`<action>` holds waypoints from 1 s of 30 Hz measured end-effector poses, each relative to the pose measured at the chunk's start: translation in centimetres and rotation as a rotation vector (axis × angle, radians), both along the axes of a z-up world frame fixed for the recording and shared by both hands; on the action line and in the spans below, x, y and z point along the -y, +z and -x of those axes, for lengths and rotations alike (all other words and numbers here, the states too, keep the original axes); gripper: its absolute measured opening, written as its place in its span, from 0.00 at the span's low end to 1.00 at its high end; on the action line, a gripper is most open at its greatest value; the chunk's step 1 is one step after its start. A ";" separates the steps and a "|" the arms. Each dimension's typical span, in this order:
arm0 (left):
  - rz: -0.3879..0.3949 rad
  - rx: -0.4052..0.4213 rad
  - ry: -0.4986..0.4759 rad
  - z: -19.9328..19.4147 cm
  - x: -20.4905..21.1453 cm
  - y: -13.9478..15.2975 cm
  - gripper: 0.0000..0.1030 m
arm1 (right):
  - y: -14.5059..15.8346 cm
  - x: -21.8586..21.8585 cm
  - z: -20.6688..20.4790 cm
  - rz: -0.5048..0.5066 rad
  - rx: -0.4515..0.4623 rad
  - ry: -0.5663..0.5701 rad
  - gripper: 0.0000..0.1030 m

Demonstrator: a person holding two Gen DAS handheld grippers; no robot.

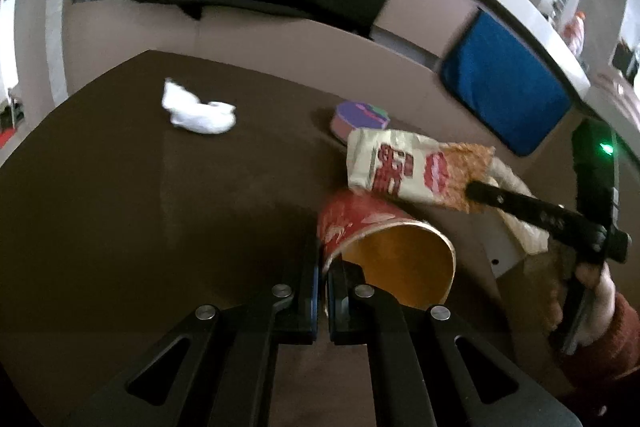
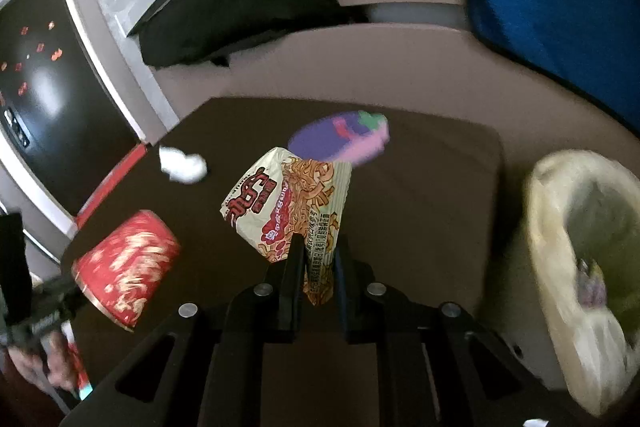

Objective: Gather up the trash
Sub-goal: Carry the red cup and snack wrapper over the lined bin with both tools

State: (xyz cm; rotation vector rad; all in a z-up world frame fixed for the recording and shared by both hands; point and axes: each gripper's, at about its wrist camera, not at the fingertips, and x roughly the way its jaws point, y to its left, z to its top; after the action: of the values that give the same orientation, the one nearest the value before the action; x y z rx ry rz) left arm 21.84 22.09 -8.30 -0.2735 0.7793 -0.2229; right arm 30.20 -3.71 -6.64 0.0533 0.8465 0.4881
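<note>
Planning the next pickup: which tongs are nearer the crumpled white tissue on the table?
Left. The left tongs, shut on the red paper cup, sit on the crumpled white tissue's side of the table. The right tongs, gripping the noodle wrapper, are farther off.

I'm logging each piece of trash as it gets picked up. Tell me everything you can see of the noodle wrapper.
The noodle wrapper is a crumpled cream packet that looks like thin plastic film, printed with red characters, orange noodle artwork and small text. It is lifted clear of the brown table, pinched at its lower end by the right gripper. In the left wrist view it hangs just above the red cup.
</note>
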 end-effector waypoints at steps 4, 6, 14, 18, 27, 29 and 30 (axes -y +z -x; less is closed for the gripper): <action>-0.028 -0.009 0.005 -0.1 1.7 0.0 0.03 | -0.6 1.5 2.2 0.021 0.025 0.020 0.16; -0.050 -0.015 0.009 -0.5 2.2 0.0 0.03 | -0.9 1.7 2.5 0.016 0.021 0.040 0.17; -0.091 -0.031 0.040 -0.2 2.8 0.0 0.04 | -0.4 2.4 4.5 0.081 0.147 0.090 0.42; -0.096 -0.041 0.047 -0.6 2.7 -0.3 0.04 | -0.1 1.9 3.5 0.085 0.178 0.146 0.45; -0.071 -0.030 0.050 -0.6 1.8 -0.4 0.04 | -3.1 -0.8 -3.8 0.060 0.011 0.230 0.45; -0.069 -0.029 0.049 -0.7 1.6 -0.4 0.03 | -4.1 -1.1 -4.7 0.063 -0.017 0.231 0.45; -0.070 -0.026 0.048 -0.7 1.5 -0.4 0.03 | -4.6 -1.2 -5.1 0.059 -0.043 0.234 0.45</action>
State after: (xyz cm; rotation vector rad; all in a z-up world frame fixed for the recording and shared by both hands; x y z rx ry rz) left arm 22.50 20.58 -8.70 -0.2296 0.8042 -0.1469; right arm 35.28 -2.49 -11.26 -0.0911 0.9135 0.6835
